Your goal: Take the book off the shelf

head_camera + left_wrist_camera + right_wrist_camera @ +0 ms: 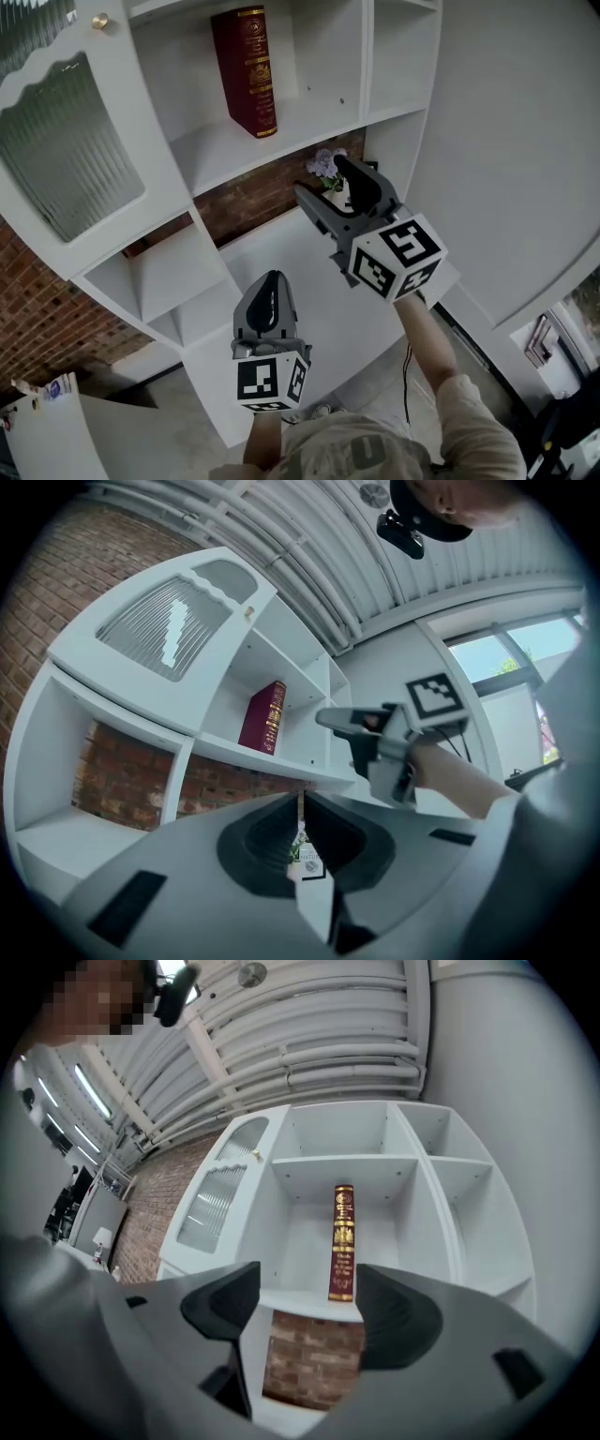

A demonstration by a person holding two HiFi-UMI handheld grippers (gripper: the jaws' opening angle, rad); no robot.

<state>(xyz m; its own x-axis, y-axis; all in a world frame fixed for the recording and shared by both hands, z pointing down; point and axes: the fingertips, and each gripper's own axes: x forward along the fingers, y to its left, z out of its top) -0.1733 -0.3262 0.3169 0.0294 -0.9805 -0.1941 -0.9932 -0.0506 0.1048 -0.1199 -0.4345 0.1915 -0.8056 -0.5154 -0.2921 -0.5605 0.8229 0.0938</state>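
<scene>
A dark red book [246,70] with gold print stands upright, alone in a compartment of the white shelf unit [216,141]. It also shows in the left gripper view [265,717] and, spine on, in the right gripper view [342,1241]. My right gripper [322,178] is open below and in front of that compartment, its jaws pointing toward the book with nothing between them [305,1312]. The left gripper [272,281] hangs lower and nearer to me, jaws shut [300,808] and holding nothing. The right gripper [337,721] is also visible in the left gripper view.
A ribbed glass door [66,159] closes the compartment left of the book. A red brick wall [253,197] shows through the open-backed compartment under the book's shelf. A small pot of pale purple flowers [326,164] stands there, right by the right gripper's jaws. Narrow compartments [403,56] lie to the right.
</scene>
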